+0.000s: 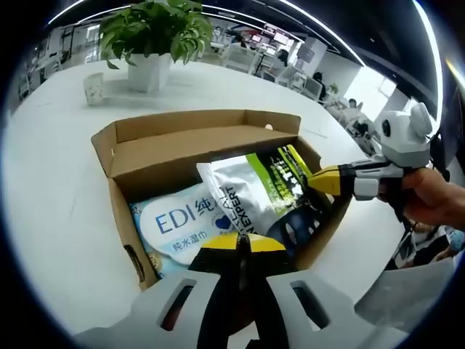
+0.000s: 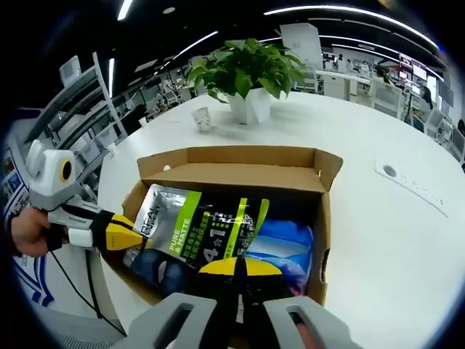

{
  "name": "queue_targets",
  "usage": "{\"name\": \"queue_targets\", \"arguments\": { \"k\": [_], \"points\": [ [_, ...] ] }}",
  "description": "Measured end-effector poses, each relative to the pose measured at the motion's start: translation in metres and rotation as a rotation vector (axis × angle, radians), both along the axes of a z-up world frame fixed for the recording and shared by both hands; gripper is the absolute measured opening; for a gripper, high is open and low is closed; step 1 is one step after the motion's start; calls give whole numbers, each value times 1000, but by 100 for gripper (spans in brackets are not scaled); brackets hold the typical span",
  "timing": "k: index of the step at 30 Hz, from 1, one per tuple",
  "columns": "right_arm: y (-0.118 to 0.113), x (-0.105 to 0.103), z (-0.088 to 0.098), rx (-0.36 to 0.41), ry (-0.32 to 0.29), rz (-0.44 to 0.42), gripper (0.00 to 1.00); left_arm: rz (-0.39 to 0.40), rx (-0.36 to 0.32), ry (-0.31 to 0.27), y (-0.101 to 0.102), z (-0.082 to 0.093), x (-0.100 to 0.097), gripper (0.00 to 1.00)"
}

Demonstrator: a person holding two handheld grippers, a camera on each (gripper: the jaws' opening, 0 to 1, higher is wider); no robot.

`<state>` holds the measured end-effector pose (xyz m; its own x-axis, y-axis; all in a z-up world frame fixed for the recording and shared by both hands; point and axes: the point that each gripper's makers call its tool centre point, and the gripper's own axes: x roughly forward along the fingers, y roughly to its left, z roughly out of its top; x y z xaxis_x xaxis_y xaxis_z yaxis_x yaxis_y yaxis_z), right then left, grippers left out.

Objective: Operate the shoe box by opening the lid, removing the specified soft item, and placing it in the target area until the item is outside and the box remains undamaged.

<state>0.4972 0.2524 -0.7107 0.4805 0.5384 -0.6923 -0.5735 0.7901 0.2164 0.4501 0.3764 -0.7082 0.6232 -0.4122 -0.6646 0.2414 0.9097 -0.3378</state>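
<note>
Left gripper view puts me right behind the left gripper (image 1: pixel 243 243), jaws pressed together on the near edge of the silver-and-green pouch (image 1: pixel 243 185). The right gripper (image 1: pixel 320 179) comes in from the side, held by a hand (image 1: pixel 436 196), and is pinched on the pouch's opposite end. The pouch lies tilted inside the open shoe box (image 1: pixel 122 218), partly over a blue-and-white wipes pack (image 1: pixel 178 222) and something dark I cannot make out.

To my eye the step in hand is lifting the pouch out. It is soft, so both ends should rise together and level, or the middle will sag and snag. I would lift straight up until it clears the cardboard walls before carrying it sideways, and keep the jaw tips off the wipes pack beneath.

The lid (image 1: pixel 189 149) stands open at the far side, so the exit is better over a side wall or the near wall; knocking that flap could crease it. The white table (image 1: pixel 51 218) has plenty of room beside the box. Farther off stand a small cup (image 1: pixel 93 89) and a potted plant (image 1: pixel 152 36), well apart from it.
</note>
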Motion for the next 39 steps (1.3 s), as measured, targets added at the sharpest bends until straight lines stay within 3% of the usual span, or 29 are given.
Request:
{"name": "queue_targets", "arguments": {
  "k": [23,39],
  "points": [
    [-5,-8,25,34,-48,-7,0,-13,3,-42,-3,19,-3,0],
    [-30,-13,35,64,-69,-54,0,-57,9,-63,-27,30,-3,0]
  ]
}}
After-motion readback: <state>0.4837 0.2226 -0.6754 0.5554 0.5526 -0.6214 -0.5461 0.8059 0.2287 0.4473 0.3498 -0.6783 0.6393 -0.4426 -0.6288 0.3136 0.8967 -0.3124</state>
